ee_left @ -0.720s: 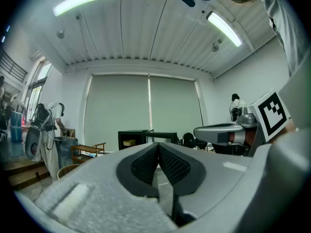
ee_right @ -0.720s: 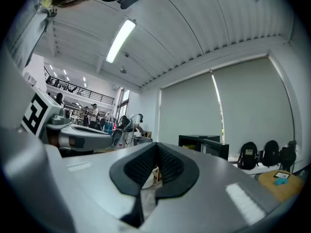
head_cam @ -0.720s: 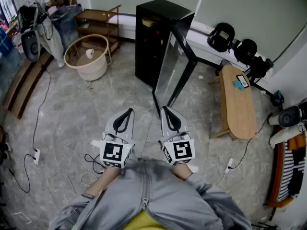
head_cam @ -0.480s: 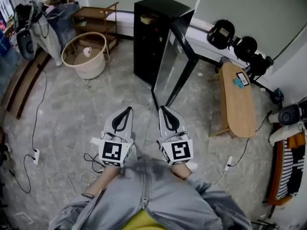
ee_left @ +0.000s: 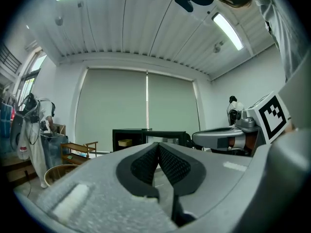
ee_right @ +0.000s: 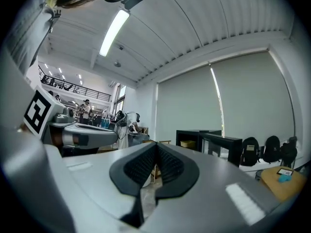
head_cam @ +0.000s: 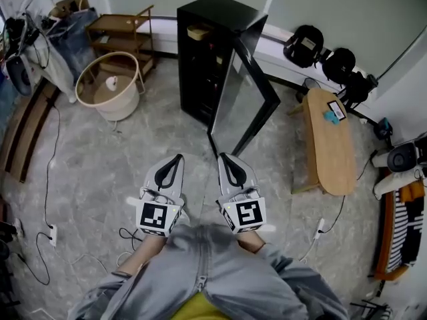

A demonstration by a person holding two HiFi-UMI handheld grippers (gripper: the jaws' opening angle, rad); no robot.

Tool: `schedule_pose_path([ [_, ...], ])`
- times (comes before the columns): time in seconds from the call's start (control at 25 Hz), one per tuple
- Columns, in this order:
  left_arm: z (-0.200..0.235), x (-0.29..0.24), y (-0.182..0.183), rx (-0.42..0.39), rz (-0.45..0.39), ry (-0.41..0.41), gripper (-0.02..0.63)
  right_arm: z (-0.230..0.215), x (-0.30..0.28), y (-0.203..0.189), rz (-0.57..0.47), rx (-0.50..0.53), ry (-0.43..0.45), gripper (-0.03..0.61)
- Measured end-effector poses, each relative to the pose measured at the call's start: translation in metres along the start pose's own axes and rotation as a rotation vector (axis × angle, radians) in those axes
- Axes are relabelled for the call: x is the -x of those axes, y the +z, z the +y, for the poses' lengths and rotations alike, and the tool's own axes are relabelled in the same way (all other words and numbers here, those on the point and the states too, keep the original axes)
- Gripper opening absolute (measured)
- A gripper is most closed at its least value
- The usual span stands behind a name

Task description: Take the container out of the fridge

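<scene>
The container (head_cam: 198,32), a pale tan box, is seen on the top shelf of the black fridge (head_cam: 220,9), whose glass door (head_cam: 243,99) is swung open toward 5 o'clock. It lies at about 12 o'clock from both tools and well apart from them, with grey floor (head_cam: 100,159) between. The left gripper (head_cam: 177,157) and the right gripper (head_cam: 222,156) are held side by side and level, each with its jaws pressed together and nothing between them. A black-and-white square marker is carried on each gripper's cube (head_cam: 159,217). Any print on the small items on the wooden bench (head_cam: 331,152), at 2 o'clock, is too small to be read.
</scene>
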State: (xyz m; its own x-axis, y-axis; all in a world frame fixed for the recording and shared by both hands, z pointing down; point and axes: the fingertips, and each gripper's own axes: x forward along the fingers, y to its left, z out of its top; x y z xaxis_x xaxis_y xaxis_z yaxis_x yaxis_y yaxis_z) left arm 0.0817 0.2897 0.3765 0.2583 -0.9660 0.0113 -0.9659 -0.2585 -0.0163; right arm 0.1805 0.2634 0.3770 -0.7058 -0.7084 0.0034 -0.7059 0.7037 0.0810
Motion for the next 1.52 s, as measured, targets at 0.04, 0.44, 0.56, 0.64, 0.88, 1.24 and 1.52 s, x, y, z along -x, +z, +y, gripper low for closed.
schedule_pose_path([
  [0.04,0.009,-0.007,-0.002,0.003,0.007,-0.004,0.006,-0.002,-0.012,-0.001,0.002,-0.003,-0.005,-0.003],
  [0.44,0.115,-0.085,-0.005,-0.003,0.012,-0.056,0.006,-0.020,-0.144,-0.007,0.028,-0.006,-0.060,-0.003],
  [0.56,0.136,-0.105,-0.007,-0.008,0.003,-0.083,0.006,-0.023,-0.173,-0.010,0.035,-0.002,-0.081,-0.003],
  [0.64,0.148,-0.116,-0.006,-0.009,-0.009,-0.095,0.006,-0.024,-0.187,-0.013,0.046,-0.002,-0.089,-0.003],
  [0.88,0.169,-0.138,-0.018,0.047,0.015,-0.113,0.006,-0.033,-0.211,-0.021,0.083,0.000,-0.109,-0.003],
  [1.24,0.196,-0.179,-0.027,0.051,0.007,-0.111,0.006,-0.056,-0.256,-0.035,0.078,-0.003,-0.105,-0.003],
  [1.52,0.229,-0.243,-0.032,0.055,0.017,-0.107,0.006,-0.095,-0.323,-0.032,0.037,0.022,-0.098,-0.003],
])
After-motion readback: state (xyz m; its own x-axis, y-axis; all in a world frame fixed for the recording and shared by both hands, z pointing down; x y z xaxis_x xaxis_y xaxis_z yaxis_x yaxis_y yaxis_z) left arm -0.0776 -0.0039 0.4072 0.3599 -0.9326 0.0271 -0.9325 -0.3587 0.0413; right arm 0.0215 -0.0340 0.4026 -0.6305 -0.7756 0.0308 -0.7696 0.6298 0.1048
